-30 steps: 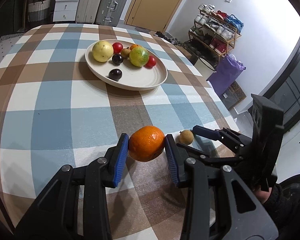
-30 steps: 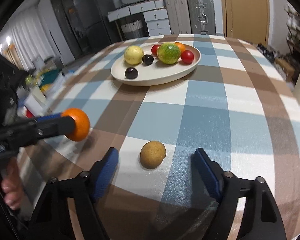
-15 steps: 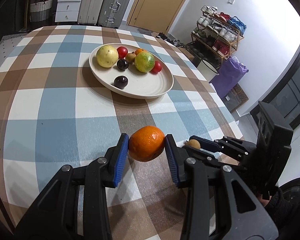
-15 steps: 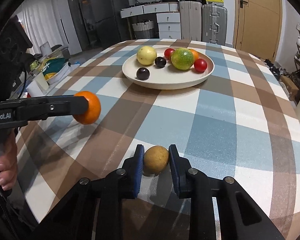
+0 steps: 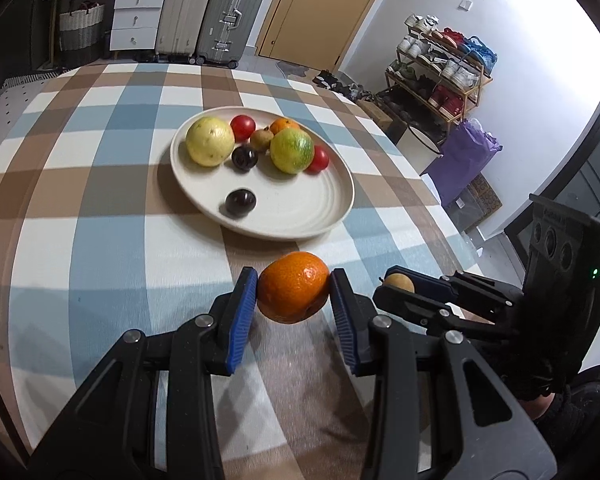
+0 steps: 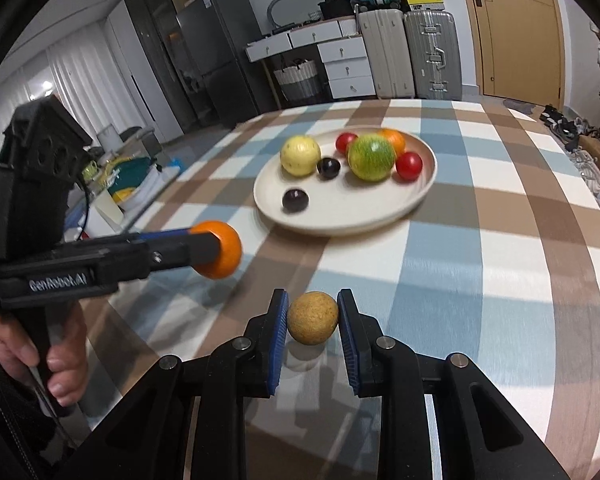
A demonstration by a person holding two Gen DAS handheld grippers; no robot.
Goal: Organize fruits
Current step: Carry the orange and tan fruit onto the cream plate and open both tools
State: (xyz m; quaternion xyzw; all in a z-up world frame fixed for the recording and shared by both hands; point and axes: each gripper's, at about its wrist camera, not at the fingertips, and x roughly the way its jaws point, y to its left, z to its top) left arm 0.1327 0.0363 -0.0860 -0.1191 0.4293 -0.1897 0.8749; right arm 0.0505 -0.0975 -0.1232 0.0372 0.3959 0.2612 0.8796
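My left gripper (image 5: pixel 294 292) is shut on an orange (image 5: pixel 293 287) and holds it above the checked tablecloth, short of the cream plate (image 5: pixel 320 216); the orange also shows in the right wrist view (image 6: pixel 225 250). My right gripper (image 6: pixel 313 318) is shut on a small brown fruit (image 6: pixel 312 317), lifted a little off the cloth, and that fruit shows in the left wrist view (image 5: pixel 400 281). The plate (image 6: pixel 340 216) holds a yellow fruit (image 6: pixel 300 156), a green one (image 6: pixel 371 159), two dark plums, red fruits and an orange.
The round table's checked cloth (image 5: pixel 100 240) spreads around the plate. Suitcases (image 5: pixel 232 12) and drawers stand behind the table, with a shoe rack (image 5: pixel 444 68) at the right. The table edge runs close on the right side.
My right gripper closed on the small brown fruit and lifted it off the cloth. Both grippers moved forward toward the plate with their fruits.
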